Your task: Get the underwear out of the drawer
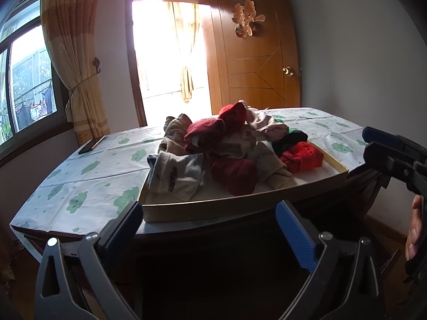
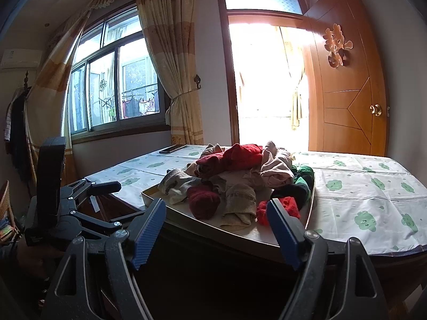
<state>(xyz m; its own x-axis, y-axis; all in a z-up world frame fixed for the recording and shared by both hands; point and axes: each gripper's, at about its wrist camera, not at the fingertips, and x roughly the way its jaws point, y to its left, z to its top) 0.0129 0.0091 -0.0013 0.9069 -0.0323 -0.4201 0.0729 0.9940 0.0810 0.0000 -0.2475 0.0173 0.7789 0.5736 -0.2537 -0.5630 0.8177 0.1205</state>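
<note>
- The worktop (image 2: 373, 186), covered with a cloud-print cloth, carried the shallow drawer (image 1: 213, 208), which sat at the near edge facing both grippers.
- The drawer held the underwear (image 1: 229, 146) as one loose heap of red, beige, grey, pink and black pieces, piled above the rim and crowded toward the far and left parts of the tray.
- The left gripper (image 1: 210, 229) hovered short of the drawer's front wall, jaws wide apart and empty, angled slightly downward.
- The right gripper (image 2: 216, 224) hovered just before the near corner of the drawer, jaws likewise spread with nothing between them; a hand (image 1: 415, 229) showed behind it in the left wrist view.
- The step in hand was judged to be the approach to a first piece. A single garment at the edge of the heap was the sound choice, since a bite into the middle would probably lift several tangled pieces.
- The bright red piece (image 2: 277, 209) lay nearest the right gripper and apart from the main heap, which made it the easiest target.
- A phone (image 1: 92, 145) lay well apart at the far left corner and posed no obstruction.
</note>
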